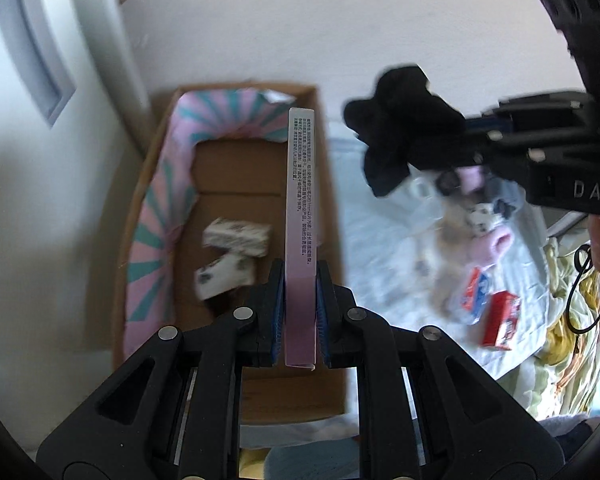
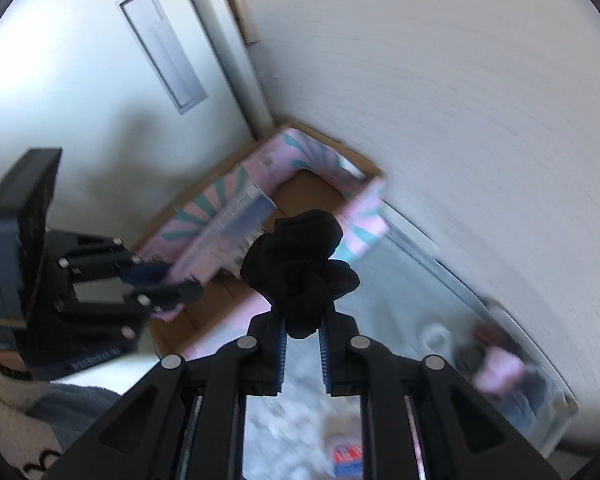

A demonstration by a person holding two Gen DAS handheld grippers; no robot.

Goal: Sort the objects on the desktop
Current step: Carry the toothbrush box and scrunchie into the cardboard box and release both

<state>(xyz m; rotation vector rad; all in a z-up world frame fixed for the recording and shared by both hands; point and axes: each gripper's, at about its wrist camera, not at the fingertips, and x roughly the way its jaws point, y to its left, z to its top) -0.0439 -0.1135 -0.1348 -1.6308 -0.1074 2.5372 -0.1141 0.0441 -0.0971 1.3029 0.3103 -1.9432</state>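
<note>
My left gripper (image 1: 300, 280) is shut on a flat pink box (image 1: 302, 216) held edge-up over a cardboard box (image 1: 148, 184). Printed text runs along the pink box's top edge. My right gripper (image 2: 302, 332) is shut on a bunched black cloth (image 2: 300, 264); the left wrist view shows the black cloth (image 1: 400, 136) hanging above a pale sheet. In the right wrist view the left gripper (image 2: 172, 284) holds the pink box (image 2: 228, 232) at the left, over the cardboard box (image 2: 312, 192).
A pink and teal patterned item (image 1: 168, 184) lines the cardboard box, with two wrapped white packs (image 1: 236, 236) on its floor. A clear bag of soft items (image 1: 472, 208) and small red and blue boxes (image 1: 500, 320) lie on the pale sheet (image 1: 380, 248). White walls stand behind.
</note>
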